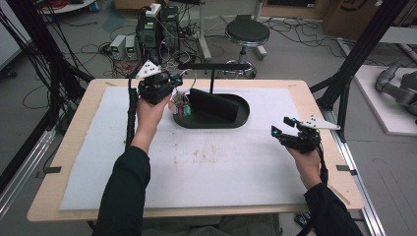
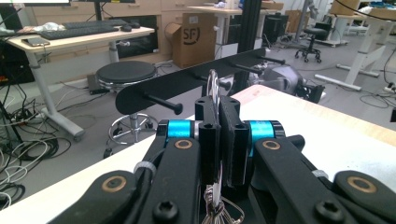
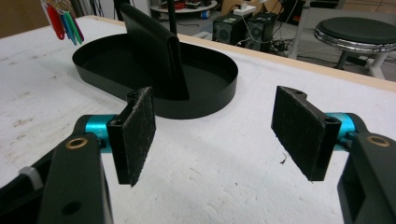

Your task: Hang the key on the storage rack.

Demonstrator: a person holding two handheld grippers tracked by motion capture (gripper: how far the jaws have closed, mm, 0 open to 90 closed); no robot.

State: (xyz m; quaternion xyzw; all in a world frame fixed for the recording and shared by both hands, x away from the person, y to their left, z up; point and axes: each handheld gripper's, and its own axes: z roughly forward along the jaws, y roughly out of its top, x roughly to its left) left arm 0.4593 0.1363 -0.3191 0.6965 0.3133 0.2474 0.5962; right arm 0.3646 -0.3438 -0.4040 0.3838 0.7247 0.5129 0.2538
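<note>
Holding the key ring [image 2: 214, 88] edge-on in your left claw [image 2: 219, 140], clamped tight, upper centre of frame, lines it up with the rack's pegs [image 2: 161, 102]. Right claw [image 3: 219, 135] gapes empty, parked lower right.

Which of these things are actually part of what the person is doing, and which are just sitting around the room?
Part of the job:
left gripper, shut on a metal key ring with coloured tags
black rack with pegs on an oval black tray
right gripper, open and empty

Just lying about:
round black stool
cardboard box
computer towers
</note>
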